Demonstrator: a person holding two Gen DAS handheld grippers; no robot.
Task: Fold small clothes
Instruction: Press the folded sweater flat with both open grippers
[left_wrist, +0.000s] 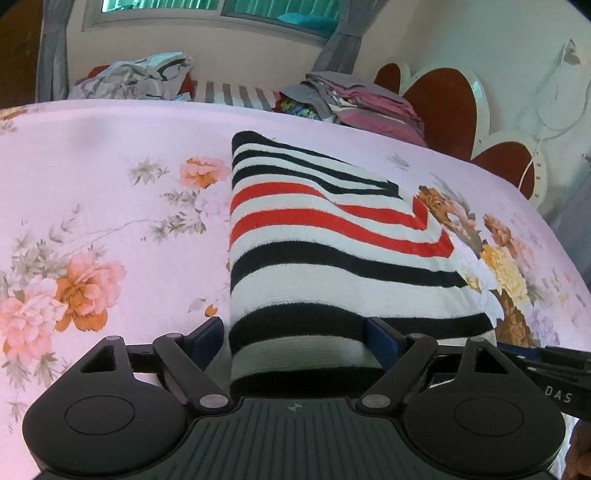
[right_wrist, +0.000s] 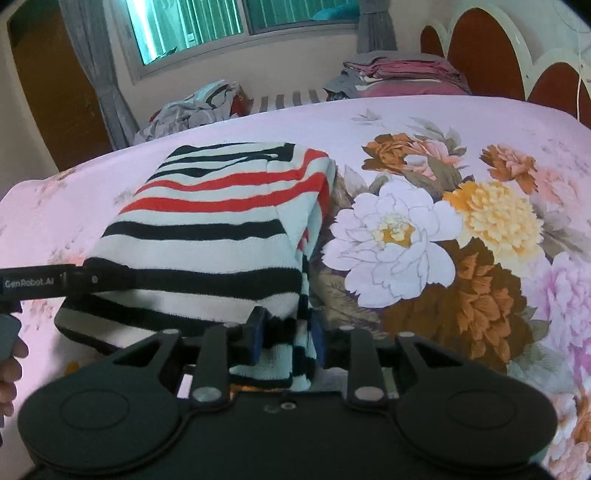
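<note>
A striped knit garment (left_wrist: 317, 236), white with black and red bands, lies folded on the pink floral bedsheet (left_wrist: 110, 166). My left gripper (left_wrist: 295, 332) is open, its blue pads wide apart on either side of the garment's near left edge. In the right wrist view the same garment (right_wrist: 221, 221) lies ahead to the left. My right gripper (right_wrist: 284, 336) is shut on the garment's near right corner, with the fabric bunched between the blue pads. The left gripper's finger (right_wrist: 48, 282) crosses the garment's left side there.
A pile of folded pink and grey clothes (left_wrist: 362, 99) sits at the bed's far right. A heap of unfolded clothes (left_wrist: 136, 77) sits at the far left. A red and white headboard (left_wrist: 450, 107) stands on the right. The window and curtains are behind.
</note>
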